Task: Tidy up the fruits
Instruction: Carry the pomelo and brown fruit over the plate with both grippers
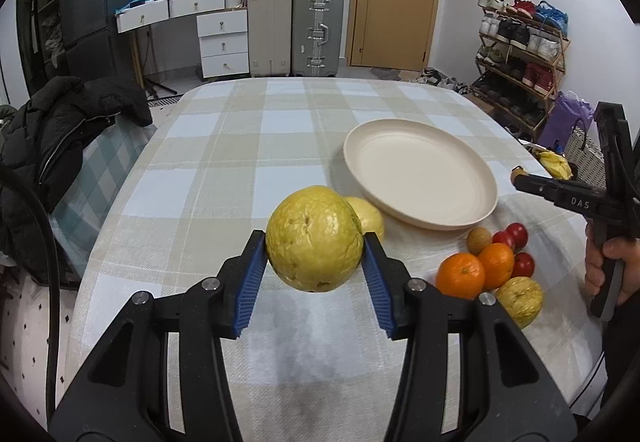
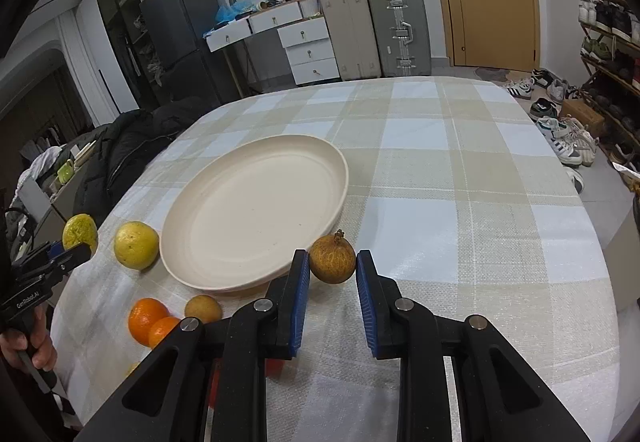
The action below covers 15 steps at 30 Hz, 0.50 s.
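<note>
1. Left gripper [image 1: 315, 248] is clenched on a big yellow-green fruit [image 1: 314, 238], lifted clear of the checked tablecloth [image 1: 240, 146]. Both blue pads touch its sides.
2. Right gripper [image 2: 333, 264] is clamped on a small brown fruit [image 2: 333, 259] with a little stem on top. It sits just right of the plate's near edge; can't tell if it's touching the cloth.
3. The cream plate [image 2: 224, 270] has nothing in it. Its near rim is just beside a second yellow fruit [image 2: 136, 245] on the left, which sits on the cloth.
4. The rest of the pile is close to the near edge of the table: two oranges [image 1: 460, 275], a few red tomatoes [image 1: 516, 235], another small brown fruit [image 1: 479, 240] and a pale yellow-green one [image 1: 520, 300], all bunched up and touching or nearly so.
5. Room to move: the far half of the table and the whole right side past the plate are bare cloth. The left edge has a black jacket [image 1: 60, 130] hanging right beside it.
</note>
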Each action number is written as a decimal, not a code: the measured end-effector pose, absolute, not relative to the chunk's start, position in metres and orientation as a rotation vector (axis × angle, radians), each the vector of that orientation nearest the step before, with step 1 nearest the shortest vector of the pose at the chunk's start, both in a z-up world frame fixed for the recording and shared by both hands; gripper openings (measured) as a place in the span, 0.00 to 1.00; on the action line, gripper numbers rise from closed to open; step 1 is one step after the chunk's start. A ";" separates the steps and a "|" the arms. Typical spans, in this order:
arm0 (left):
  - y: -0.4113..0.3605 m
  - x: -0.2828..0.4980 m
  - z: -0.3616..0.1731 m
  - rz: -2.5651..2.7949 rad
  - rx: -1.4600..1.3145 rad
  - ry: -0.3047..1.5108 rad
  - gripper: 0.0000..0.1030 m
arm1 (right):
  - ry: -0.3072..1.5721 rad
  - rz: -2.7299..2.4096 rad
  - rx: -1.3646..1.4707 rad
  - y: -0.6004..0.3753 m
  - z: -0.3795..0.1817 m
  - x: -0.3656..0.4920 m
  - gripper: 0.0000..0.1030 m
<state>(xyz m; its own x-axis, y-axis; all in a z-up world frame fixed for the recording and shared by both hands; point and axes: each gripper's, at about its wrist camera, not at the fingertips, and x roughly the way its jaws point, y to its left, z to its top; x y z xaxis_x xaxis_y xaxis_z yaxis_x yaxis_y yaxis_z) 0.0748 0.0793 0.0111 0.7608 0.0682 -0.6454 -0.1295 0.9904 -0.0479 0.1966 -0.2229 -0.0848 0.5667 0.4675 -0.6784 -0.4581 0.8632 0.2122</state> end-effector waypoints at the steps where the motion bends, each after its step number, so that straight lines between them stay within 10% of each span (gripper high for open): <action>1: 0.077 0.075 0.013 0.104 -0.090 0.694 0.44 | 0.798 0.548 0.011 -0.222 -0.084 0.196 0.24; 15: 0.047 0.106 0.025 0.028 -0.072 0.663 0.44 | 0.763 0.607 0.011 -0.215 -0.072 0.184 0.24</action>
